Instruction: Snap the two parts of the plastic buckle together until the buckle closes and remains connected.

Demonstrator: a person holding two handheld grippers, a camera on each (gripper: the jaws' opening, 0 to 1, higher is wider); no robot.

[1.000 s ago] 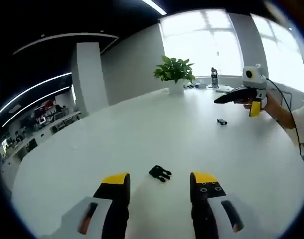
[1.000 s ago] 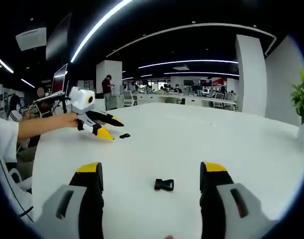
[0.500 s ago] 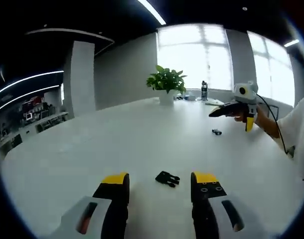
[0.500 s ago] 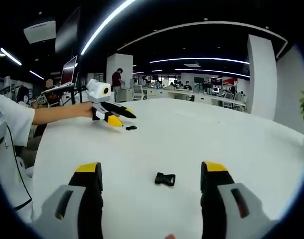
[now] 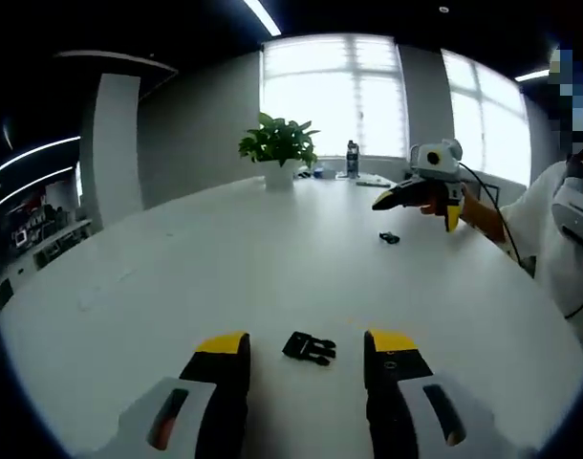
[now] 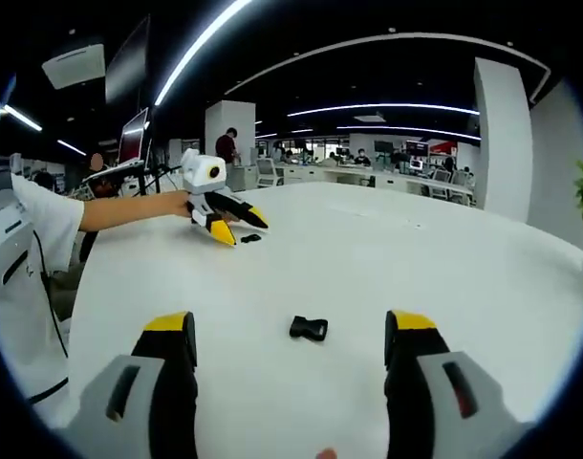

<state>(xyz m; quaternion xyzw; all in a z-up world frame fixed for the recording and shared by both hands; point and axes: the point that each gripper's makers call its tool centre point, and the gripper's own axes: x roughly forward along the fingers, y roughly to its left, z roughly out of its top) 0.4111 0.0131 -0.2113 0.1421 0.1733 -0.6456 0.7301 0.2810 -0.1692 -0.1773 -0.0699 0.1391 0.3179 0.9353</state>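
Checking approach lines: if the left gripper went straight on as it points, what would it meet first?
Probably the pronged buckle part, lying on the table between the open left gripper's jaws; depth is unclear.

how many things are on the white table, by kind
Black plastic buckle parts: 2, the pronged part lying ahead of the left gripper, the socket part lying ahead of the right gripper
Green potted plants in a white pot: 1
Dark bottles at the table's far edge: 1
Total: 4
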